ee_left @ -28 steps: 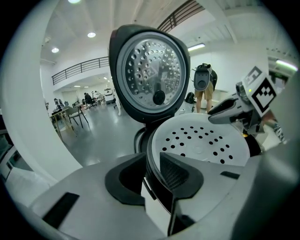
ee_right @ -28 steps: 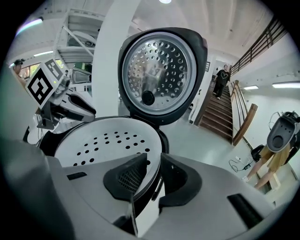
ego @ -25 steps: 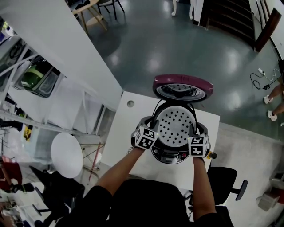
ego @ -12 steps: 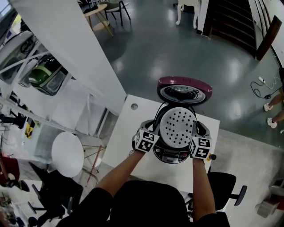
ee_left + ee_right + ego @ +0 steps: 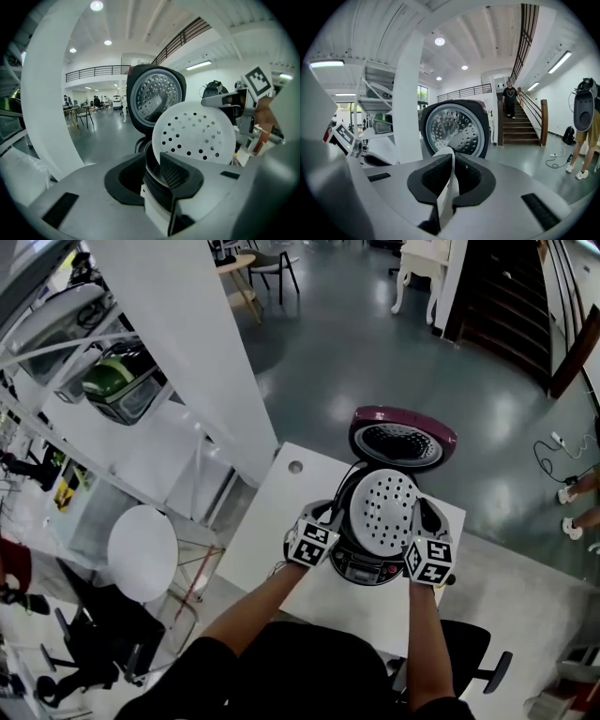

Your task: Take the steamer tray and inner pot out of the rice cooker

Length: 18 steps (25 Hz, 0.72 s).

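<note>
The rice cooker (image 5: 371,565) stands on the white table (image 5: 279,521) with its maroon lid (image 5: 403,441) swung open behind. The white perforated steamer tray (image 5: 388,510) is tilted steeply above the cooker's mouth, its right side raised. My right gripper (image 5: 421,529) is shut on the tray's right edge; its jaws have just closed down on that thin white edge (image 5: 447,174). My left gripper (image 5: 327,519) is shut on the cooker's left rim (image 5: 152,174). From the left gripper view the tray (image 5: 194,133) faces me beside the lid (image 5: 154,96). The inner pot is mostly hidden.
A white pillar (image 5: 178,352) rises left of the table. A round white stool (image 5: 141,554) and a black office chair (image 5: 472,652) stand near the table's front. A person (image 5: 509,98) is on the stairs; another (image 5: 587,136) stands at the right.
The steamer tray has come up out of the cooker and tipped steeply, right side higher. Both grippers have risen, the right one more.
</note>
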Each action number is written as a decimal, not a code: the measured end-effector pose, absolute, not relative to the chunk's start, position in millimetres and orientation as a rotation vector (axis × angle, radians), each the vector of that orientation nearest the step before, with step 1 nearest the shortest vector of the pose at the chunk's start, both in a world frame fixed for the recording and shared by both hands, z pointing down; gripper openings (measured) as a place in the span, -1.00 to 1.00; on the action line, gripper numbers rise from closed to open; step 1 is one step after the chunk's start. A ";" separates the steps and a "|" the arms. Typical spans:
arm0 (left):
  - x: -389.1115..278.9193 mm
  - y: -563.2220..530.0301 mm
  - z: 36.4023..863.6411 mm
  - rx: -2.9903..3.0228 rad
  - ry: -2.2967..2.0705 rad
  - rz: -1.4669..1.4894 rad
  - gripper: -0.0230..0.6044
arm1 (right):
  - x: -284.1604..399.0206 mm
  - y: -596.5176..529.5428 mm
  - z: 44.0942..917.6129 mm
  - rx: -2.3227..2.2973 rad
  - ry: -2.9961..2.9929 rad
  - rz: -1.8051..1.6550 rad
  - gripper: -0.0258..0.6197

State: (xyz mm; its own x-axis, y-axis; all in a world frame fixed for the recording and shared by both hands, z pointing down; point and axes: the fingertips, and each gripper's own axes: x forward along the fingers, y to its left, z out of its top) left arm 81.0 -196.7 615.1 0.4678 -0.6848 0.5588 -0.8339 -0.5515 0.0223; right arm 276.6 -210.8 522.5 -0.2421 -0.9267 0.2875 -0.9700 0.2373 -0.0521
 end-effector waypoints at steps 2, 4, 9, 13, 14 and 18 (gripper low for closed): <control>81.2 -190.7 615.6 2.418 -1.278 0.726 -0.61 | 272.9 -205.5 508.0 1.803 -2.345 0.331 -0.89; 79.5 -187.6 613.9 2.400 -1.266 0.687 -0.59 | 266.2 -202.8 490.5 1.805 -2.390 0.324 -0.89; 66.2 -187.5 610.6 2.319 -1.245 0.451 -0.57 | 246.5 -194.5 455.7 1.803 -2.477 0.286 -0.89; 64.4 -185.0 597.1 2.278 -1.184 0.250 -0.57 | 239.3 -184.4 441.7 1.813 -2.491 0.270 -0.89; 63.6 -184.7 594.9 2.273 -1.168 0.219 -0.57 | 236.2 -183.2 440.4 1.815 -2.492 0.269 -0.89; 49.2 -182.5 593.3 2.270 -1.126 0.191 -0.63 | 214.4 -180.9 438.4 1.817 -2.494 0.274 -0.89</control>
